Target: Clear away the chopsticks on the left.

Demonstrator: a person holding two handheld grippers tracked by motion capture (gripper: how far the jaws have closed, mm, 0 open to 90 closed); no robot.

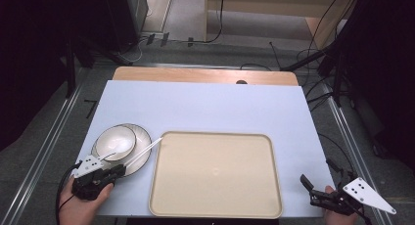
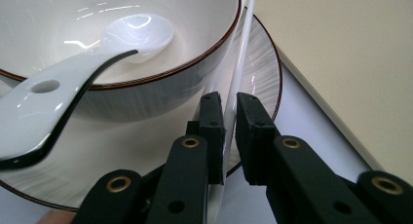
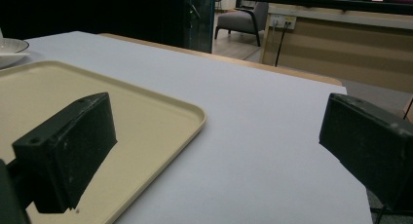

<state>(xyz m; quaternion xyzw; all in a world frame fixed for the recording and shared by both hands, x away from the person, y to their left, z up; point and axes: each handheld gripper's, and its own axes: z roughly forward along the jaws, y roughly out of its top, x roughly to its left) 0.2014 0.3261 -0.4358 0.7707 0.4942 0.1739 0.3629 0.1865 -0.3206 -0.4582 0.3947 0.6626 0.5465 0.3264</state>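
A white bowl [image 1: 115, 140] with a dark rim stands on a white plate [image 1: 142, 137] at the table's left, and a white spoon [image 2: 48, 102] rests in the bowl [image 2: 195, 73]. White chopsticks [image 1: 144, 151] lie slanted across the plate's right rim toward the beige tray [image 1: 215, 173]. My left gripper [image 1: 120, 170] is at the plate's near edge, shut on the chopsticks [image 2: 241, 63], which run up between its jaws [image 2: 230, 100]. My right gripper [image 1: 308, 191] hovers open near the table's front right corner, with nothing between its fingers [image 3: 219, 121].
The large beige tray [image 3: 73, 97] lies bare in the middle front of the pale blue table [image 1: 205, 105]. The plate [image 2: 258, 73] nearly touches the tray's left rim. Dark stands and cables surround the table, and a chair sits far behind.
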